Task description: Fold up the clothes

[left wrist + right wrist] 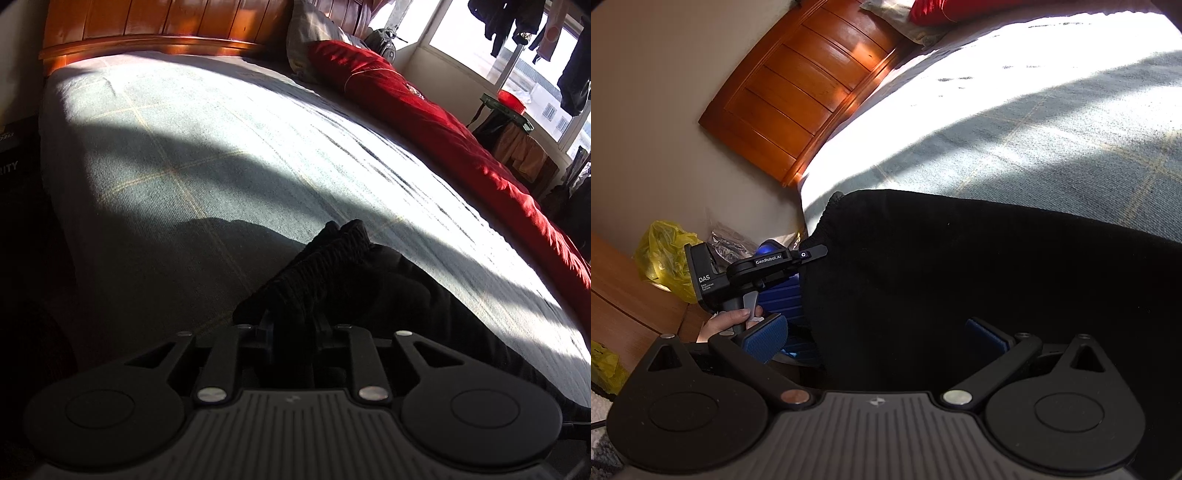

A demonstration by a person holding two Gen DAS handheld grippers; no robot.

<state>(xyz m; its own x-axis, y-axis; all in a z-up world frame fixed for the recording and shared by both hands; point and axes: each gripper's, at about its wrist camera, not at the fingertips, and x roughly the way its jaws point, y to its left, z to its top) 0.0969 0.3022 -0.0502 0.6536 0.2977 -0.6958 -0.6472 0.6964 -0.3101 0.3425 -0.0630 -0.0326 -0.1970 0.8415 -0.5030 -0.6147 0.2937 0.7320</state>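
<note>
Two grippers, left gripper [293, 325] pinching black garment [960, 266], right gripper [879, 339] spread

Hard sunlight is pouring through the window [491, 48], blowing out the bedspread [229, 122] to white glare; deep shadows are swallowing the black garment [960, 266]; fisheye distortion is bending every edge.

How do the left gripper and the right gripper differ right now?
The left gripper is nearly closed, pinching the black garment's ribbed edge; the right gripper stands wide open, gripping nothing. The left one's pads are buried in cloth; the right one's blue pads show. Both are at the same garment.
</note>
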